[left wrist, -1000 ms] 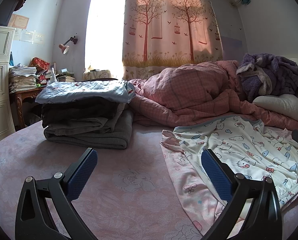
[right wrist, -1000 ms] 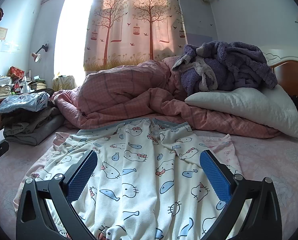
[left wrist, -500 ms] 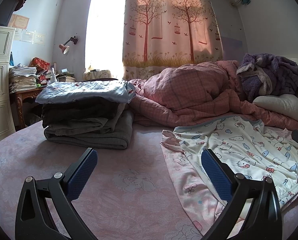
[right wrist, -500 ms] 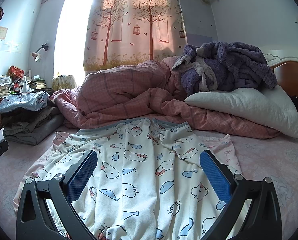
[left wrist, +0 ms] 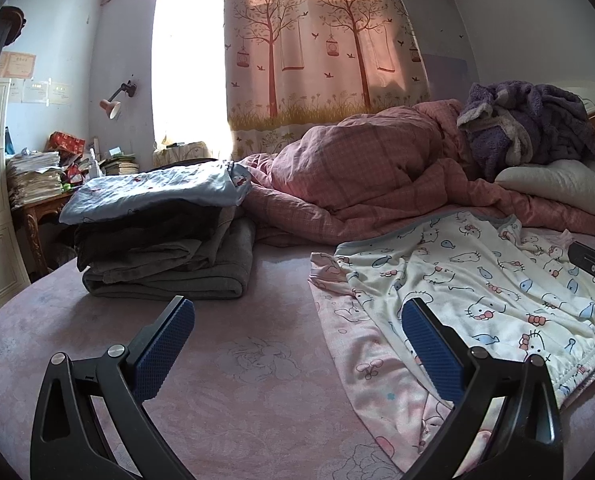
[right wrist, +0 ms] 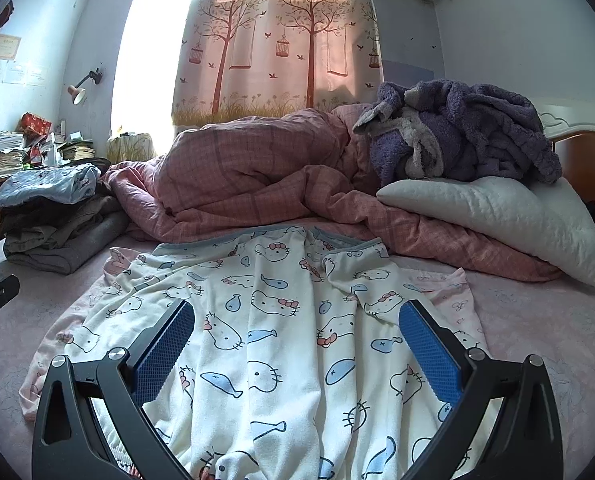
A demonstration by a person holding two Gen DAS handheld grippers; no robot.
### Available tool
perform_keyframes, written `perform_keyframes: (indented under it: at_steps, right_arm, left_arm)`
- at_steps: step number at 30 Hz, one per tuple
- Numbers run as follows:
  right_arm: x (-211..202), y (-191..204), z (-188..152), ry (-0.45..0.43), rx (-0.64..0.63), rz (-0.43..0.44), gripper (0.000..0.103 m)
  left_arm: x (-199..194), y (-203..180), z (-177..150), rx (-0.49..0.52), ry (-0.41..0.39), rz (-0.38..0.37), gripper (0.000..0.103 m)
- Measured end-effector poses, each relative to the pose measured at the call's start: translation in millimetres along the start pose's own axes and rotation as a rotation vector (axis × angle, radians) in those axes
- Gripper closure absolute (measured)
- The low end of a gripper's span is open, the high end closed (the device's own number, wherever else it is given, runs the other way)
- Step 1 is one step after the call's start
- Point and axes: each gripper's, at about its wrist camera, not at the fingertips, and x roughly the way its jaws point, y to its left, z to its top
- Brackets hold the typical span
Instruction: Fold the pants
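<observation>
The right gripper (right wrist: pixel 296 334) is being held with its jaws apart over the pants (right wrist: pixel 281 344), which are being shown spread flat mid-bed (left wrist: pixel 237 380). The left gripper (left wrist: pixel 297 334) is being held spread wide over bare sheet beside the pants' edge.

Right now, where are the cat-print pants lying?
In the right wrist view, the cat-print pants lie spread on the bed ahead of the open right gripper, before the pink quilt, right of the folded clothes stack.
</observation>
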Motion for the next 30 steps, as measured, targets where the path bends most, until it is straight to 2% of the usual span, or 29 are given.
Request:
perform_keyframes:
  at_steps: [2,5,8,11,14,21,22,23,24,27,28,30]
  right_arm:
    - [3,1,1,0.013,-0.004,0.001,0.000]
    - [3,3,2,0.014,-0.010,-0.010,0.000]
    - [3,3,3,0.017,-0.008,-0.003,0.000]
    - [2,2,4,0.019,-0.001,0.007,0.000]
    - [-7,-2,7,-0.008,0.020,0.022,0.000]
    - [-43,-35,24,-0.074,0.048,0.041,0.000]
    - [-47,-41,26,-0.083,0.044,0.038,0.000]
    - [-49,-47,28,-0.081,0.041,0.044,0.000]
    - [-48,-52,29,-0.064,0.026,0.066,0.000]
    - [-36,-72,31,0.047,-0.028,0.105,0.001]
    - [-36,-83,32,0.060,-0.009,0.102,0.001]
    - [-43,-105,32,0.065,0.033,0.103,0.001]
  left_arm:
    - [-3,-6,1,0.027,-0.015,0.026,0.000]
    - [-8,-12,3,0.059,-0.039,0.024,0.000]
    - [-21,-17,8,0.076,-0.106,0.038,0.000]
    - [-33,-16,21,0.036,-0.153,0.022,0.000]
    - [-42,-10,38,-0.016,-0.160,-0.034,0.000]
    - [-52,-19,52,0.020,-0.109,-0.067,0.000]
    - [-52,-25,52,0.050,-0.102,-0.075,0.009]
    - [-51,-32,51,0.081,-0.091,-0.088,0.026]
    - [-48,-36,51,0.100,-0.076,-0.099,0.031]
    - [-37,-47,49,0.096,-0.007,-0.151,0.038]
    - [-35,-50,48,0.093,0.011,-0.162,0.042]
    - [-34,-54,43,0.103,0.035,-0.166,0.042]
